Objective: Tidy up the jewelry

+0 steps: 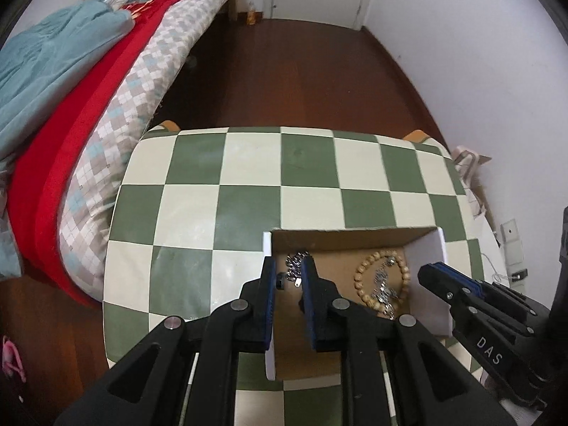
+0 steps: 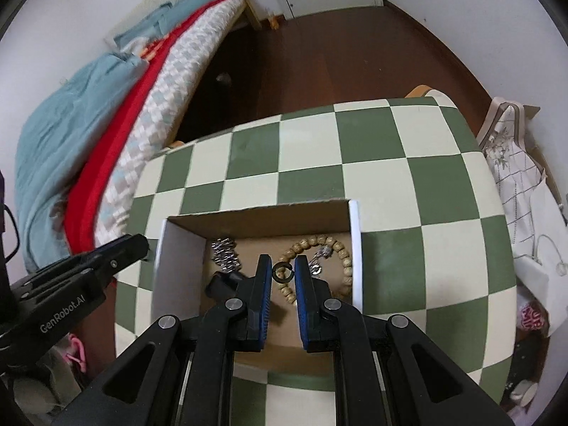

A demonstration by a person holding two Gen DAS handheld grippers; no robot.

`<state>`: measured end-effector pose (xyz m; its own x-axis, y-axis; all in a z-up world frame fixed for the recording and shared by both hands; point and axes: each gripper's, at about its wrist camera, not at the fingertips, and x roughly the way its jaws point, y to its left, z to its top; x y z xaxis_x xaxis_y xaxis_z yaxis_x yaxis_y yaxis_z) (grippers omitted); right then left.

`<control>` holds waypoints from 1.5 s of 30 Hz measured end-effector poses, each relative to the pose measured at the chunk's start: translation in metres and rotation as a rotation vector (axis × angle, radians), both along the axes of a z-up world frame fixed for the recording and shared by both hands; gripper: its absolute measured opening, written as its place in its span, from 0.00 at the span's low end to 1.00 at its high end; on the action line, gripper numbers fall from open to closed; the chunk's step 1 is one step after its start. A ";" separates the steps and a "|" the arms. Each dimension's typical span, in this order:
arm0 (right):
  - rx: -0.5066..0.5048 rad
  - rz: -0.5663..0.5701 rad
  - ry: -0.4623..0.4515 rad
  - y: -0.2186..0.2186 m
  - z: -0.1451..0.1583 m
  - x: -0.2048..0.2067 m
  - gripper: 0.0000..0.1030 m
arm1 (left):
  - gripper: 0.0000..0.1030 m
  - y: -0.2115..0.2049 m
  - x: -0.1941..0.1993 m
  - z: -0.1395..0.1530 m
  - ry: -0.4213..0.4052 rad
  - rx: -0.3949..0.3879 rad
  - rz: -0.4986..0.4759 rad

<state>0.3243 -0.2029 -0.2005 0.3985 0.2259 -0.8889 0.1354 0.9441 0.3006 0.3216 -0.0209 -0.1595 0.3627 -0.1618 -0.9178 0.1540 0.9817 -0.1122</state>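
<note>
An open cardboard box (image 1: 355, 234) (image 2: 259, 218) sits on the checkered table. Inside lie a wooden bead bracelet (image 1: 365, 266) (image 2: 340, 248) with a silver piece across it (image 1: 383, 284), and a silver chain (image 1: 294, 266) (image 2: 223, 252) at the left. My right gripper (image 2: 282, 266) is over the box, shut on a small dark ring (image 2: 282, 272) between its blue pads. My left gripper (image 1: 289, 273) straddles the box's left wall, jaws narrowly apart, with a small dark item (image 1: 280, 280) by the left pad; I cannot tell if it grips it.
The green and cream checkered table (image 1: 248, 191) (image 2: 390, 163) stands beside a bed with red and blue bedding (image 1: 71, 106) (image 2: 88, 124). Bags and papers (image 2: 514, 177) lie on the floor at the right. A wood floor (image 1: 301, 71) lies beyond.
</note>
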 end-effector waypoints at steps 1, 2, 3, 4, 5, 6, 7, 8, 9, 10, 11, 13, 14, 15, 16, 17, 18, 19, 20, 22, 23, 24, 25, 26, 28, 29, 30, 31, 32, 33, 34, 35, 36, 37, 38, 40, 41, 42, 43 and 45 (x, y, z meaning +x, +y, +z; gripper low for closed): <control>0.000 0.007 0.015 -0.001 -0.001 0.003 0.14 | 0.17 0.000 0.002 0.000 0.004 -0.003 0.000; 0.001 0.007 0.023 -0.002 -0.001 0.005 0.16 | 0.25 -0.001 0.003 0.001 -0.001 0.006 0.003; 0.003 0.006 0.029 -0.004 -0.001 0.006 0.19 | 0.40 -0.001 0.004 0.003 -0.007 0.018 0.008; 0.002 0.007 0.031 -0.005 -0.001 0.006 0.29 | 0.49 0.000 0.004 0.004 -0.016 0.025 0.014; 0.000 0.003 0.029 -0.007 0.001 0.006 0.37 | 0.63 0.002 0.003 0.008 -0.033 0.024 0.024; -0.003 -0.002 0.022 -0.010 0.004 0.005 0.39 | 0.69 0.003 0.001 0.011 -0.048 0.028 0.034; -0.001 -0.009 0.017 -0.012 0.008 0.003 0.42 | 0.70 0.005 0.000 0.015 -0.061 0.036 0.042; 0.003 -0.014 0.015 -0.015 0.010 0.001 0.42 | 0.71 0.007 0.001 0.017 -0.068 0.041 0.044; -0.002 -0.019 0.012 -0.016 0.014 -0.001 0.42 | 0.71 0.008 0.000 0.019 -0.073 0.046 0.048; -0.012 -0.023 0.006 -0.018 0.017 -0.003 0.43 | 0.73 0.010 -0.002 0.021 -0.077 0.053 0.054; -0.028 -0.028 0.000 -0.019 0.022 -0.006 0.50 | 0.82 0.012 -0.005 0.024 -0.083 0.064 0.058; -0.057 -0.039 -0.005 -0.020 0.029 -0.013 0.61 | 0.98 0.015 -0.011 0.028 -0.102 0.089 0.066; -0.080 -0.042 -0.004 -0.019 0.032 -0.017 0.67 | 1.00 0.017 -0.015 0.030 -0.115 0.106 0.070; -0.110 -0.044 -0.002 -0.018 0.034 -0.021 0.70 | 1.00 0.019 -0.021 0.032 -0.128 0.127 0.076; -0.139 -0.042 0.000 -0.016 0.036 -0.025 0.76 | 1.00 0.020 -0.026 0.032 -0.134 0.141 0.079; -0.180 -0.040 0.009 -0.014 0.037 -0.030 0.79 | 1.00 0.022 -0.032 0.033 -0.143 0.153 0.082; -0.225 -0.039 0.020 -0.011 0.037 -0.036 0.79 | 1.00 0.023 -0.038 0.033 -0.153 0.167 0.086; -0.249 -0.035 0.027 -0.009 0.037 -0.041 0.79 | 1.00 0.024 -0.044 0.032 -0.158 0.178 0.089; -0.266 -0.029 0.034 -0.008 0.037 -0.045 0.81 | 1.00 0.026 -0.050 0.031 -0.156 0.185 0.093; -0.292 -0.019 0.047 -0.003 0.037 -0.055 0.94 | 1.00 0.028 -0.063 0.029 -0.149 0.189 0.096; -0.296 -0.016 0.049 -0.001 0.038 -0.061 0.98 | 1.00 0.029 -0.070 0.028 -0.148 0.198 0.098; -0.300 -0.013 0.049 0.001 0.038 -0.065 0.98 | 1.00 0.030 -0.077 0.027 -0.145 0.203 0.100; -0.308 -0.014 0.046 0.003 0.041 -0.072 0.98 | 1.00 0.031 -0.084 0.028 -0.140 0.200 0.094; -0.315 -0.014 0.041 0.005 0.044 -0.077 0.98 | 1.00 0.031 -0.090 0.028 -0.139 0.198 0.090; -0.338 -0.022 0.024 0.008 0.052 -0.088 1.00 | 1.00 0.030 -0.101 0.032 -0.144 0.192 0.081; -0.344 -0.028 0.017 0.009 0.055 -0.093 1.00 | 1.00 0.031 -0.107 0.036 -0.149 0.186 0.078; -0.352 -0.032 0.011 0.010 0.059 -0.098 1.00 | 1.00 0.031 -0.112 0.040 -0.152 0.181 0.077; -0.358 -0.036 0.002 0.012 0.064 -0.104 1.00 | 1.00 0.031 -0.118 0.045 -0.159 0.172 0.073; -0.362 -0.043 -0.007 0.012 0.069 -0.111 1.00 | 1.00 0.031 -0.123 0.050 -0.168 0.167 0.071; -0.365 -0.049 -0.014 0.013 0.073 -0.116 1.00 | 1.00 0.031 -0.128 0.055 -0.177 0.165 0.071; -0.366 -0.057 -0.028 0.013 0.081 -0.123 1.00 | 1.00 0.031 -0.133 0.060 -0.188 0.162 0.071; -0.364 -0.063 -0.037 0.014 0.086 -0.128 1.00 | 1.00 0.031 -0.141 0.067 -0.204 0.159 0.070; -0.363 -0.066 -0.046 0.014 0.092 -0.135 1.00 | 1.00 0.032 -0.147 0.073 -0.216 0.154 0.068; -0.368 -0.067 -0.058 0.014 0.099 -0.143 1.00 | 1.00 0.032 -0.156 0.080 -0.231 0.145 0.066; -0.372 -0.073 -0.069 0.014 0.105 -0.149 1.00 | 1.00 0.033 -0.161 0.085 -0.243 0.139 0.069; -0.372 -0.081 -0.094 0.014 0.119 -0.166 1.00 | 1.00 0.035 -0.174 0.096 -0.264 0.125 0.067; -0.369 -0.085 -0.103 0.014 0.124 -0.173 1.00 | 1.00 0.035 -0.182 0.103 -0.280 0.121 0.069; -0.371 -0.090 -0.118 0.014 0.132 -0.182 1.00 | 1.00 0.036 -0.189 0.108 -0.294 0.120 0.071; -0.375 -0.091 -0.128 0.015 0.138 -0.188 1.00 | 1.00 0.036 -0.196 0.113 -0.306 0.116 0.068; -0.382 -0.089 -0.155 0.018 0.151 -0.204 1.00 | 1.00 0.038 -0.209 0.124 -0.328 0.108 0.073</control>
